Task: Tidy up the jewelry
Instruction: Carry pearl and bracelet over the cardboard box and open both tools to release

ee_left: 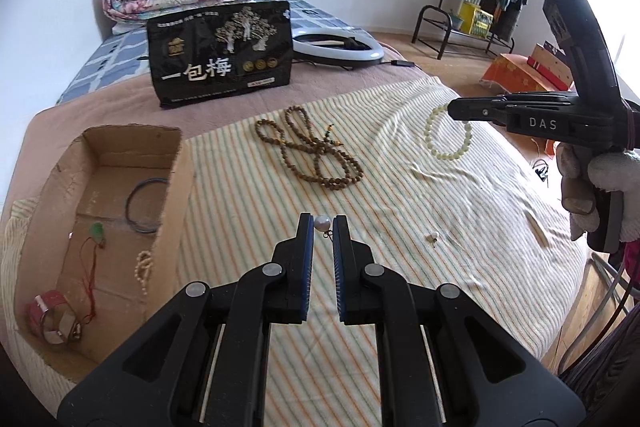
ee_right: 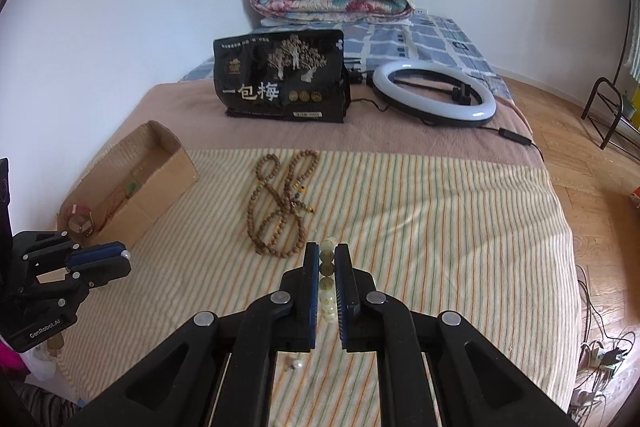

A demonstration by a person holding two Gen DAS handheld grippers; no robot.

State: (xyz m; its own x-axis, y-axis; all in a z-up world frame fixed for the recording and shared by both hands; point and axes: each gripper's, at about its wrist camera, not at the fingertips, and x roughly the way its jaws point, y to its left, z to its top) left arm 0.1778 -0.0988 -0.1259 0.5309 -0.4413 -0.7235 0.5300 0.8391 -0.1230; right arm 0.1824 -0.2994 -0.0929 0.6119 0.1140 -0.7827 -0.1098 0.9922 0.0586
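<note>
Dangling pale-green bead bracelet (ee_left: 448, 137), glossy round beads, right tongs (ee_right: 329, 259).

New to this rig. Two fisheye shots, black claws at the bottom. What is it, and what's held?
No robot arm: a person holds a two-finger claw in each hand, each with a camera looking along its fingers. One picture is from the left claw, the other from the right claw; each also shows the other claw at its edge. The left claw is shut on a pearl earring. The right claw is shut on a pale bead bracelet. On the striped cloth lie a brown bead necklace and a second small earring. The cardboard box already holds several pieces.
</note>
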